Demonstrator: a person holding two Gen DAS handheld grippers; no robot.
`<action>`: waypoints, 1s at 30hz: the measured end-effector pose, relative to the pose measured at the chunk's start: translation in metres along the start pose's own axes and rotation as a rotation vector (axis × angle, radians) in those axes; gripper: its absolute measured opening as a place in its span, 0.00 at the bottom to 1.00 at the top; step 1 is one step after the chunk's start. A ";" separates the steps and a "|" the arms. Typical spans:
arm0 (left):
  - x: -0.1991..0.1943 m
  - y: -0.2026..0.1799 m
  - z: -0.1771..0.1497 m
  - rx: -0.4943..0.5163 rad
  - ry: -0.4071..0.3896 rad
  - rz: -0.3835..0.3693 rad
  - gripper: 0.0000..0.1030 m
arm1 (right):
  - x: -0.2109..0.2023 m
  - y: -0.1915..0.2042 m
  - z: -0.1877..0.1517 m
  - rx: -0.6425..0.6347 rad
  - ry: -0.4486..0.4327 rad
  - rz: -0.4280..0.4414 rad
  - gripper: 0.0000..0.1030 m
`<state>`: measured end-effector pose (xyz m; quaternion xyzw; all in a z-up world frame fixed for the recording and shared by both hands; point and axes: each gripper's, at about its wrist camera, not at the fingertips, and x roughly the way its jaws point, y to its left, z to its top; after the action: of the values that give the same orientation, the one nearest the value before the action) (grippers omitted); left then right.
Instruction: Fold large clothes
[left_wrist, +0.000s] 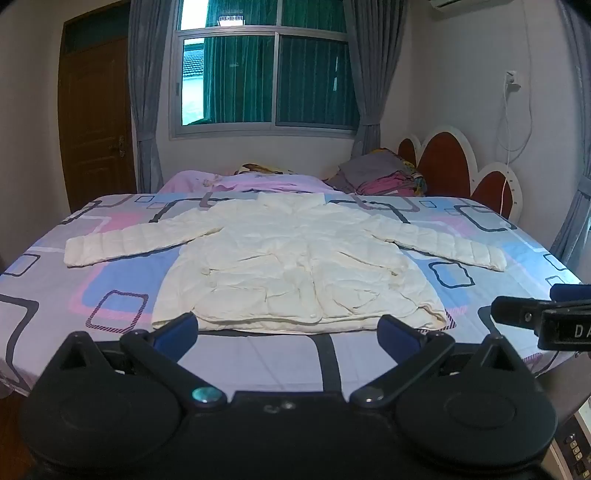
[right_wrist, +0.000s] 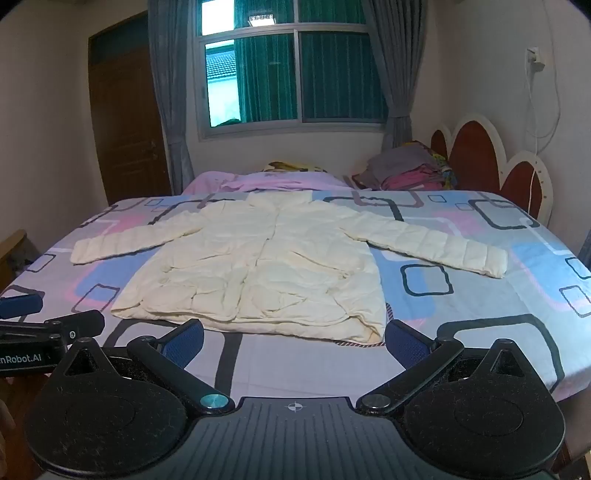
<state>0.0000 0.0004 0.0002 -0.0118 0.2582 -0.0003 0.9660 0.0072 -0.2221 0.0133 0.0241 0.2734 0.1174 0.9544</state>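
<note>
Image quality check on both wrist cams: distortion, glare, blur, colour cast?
Left wrist: strong fisheye bend with dark corner vignette; window holds a blown-out pane; jacket sharp, lit evenly, bluish cast. Right wrist: same barrel bend; bright pane and a ceiling-light reflection in the window; jacket in focus; no motion blur; both grippers dark in the foreground.

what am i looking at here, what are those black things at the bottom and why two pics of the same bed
Each picture comes from a camera mounted on a hand-held gripping device; a person carries one in each hand. The black shapes are that device's own two fingers. The left tool and the right tool both stand wide open and hold nothing. That gives two close views of one scene, and each tool shows at the edge of the other's picture. On the bed a cream puffer jacket lies flat with sleeves spread, not yet folded. A pile of clothes sits near the headboard.
</note>
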 end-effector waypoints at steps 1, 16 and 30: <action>0.000 0.000 0.000 0.000 0.000 0.001 1.00 | -0.001 0.004 0.000 -0.002 -0.001 -0.002 1.00; -0.001 0.000 0.000 0.008 0.000 0.002 1.00 | -0.002 0.000 0.000 0.002 -0.002 -0.003 1.00; -0.005 -0.004 0.000 0.010 -0.001 0.003 1.00 | -0.003 -0.002 0.000 0.002 -0.004 -0.002 1.00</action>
<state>-0.0044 -0.0037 0.0023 -0.0064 0.2579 -0.0001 0.9662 0.0051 -0.2243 0.0140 0.0252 0.2718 0.1160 0.9550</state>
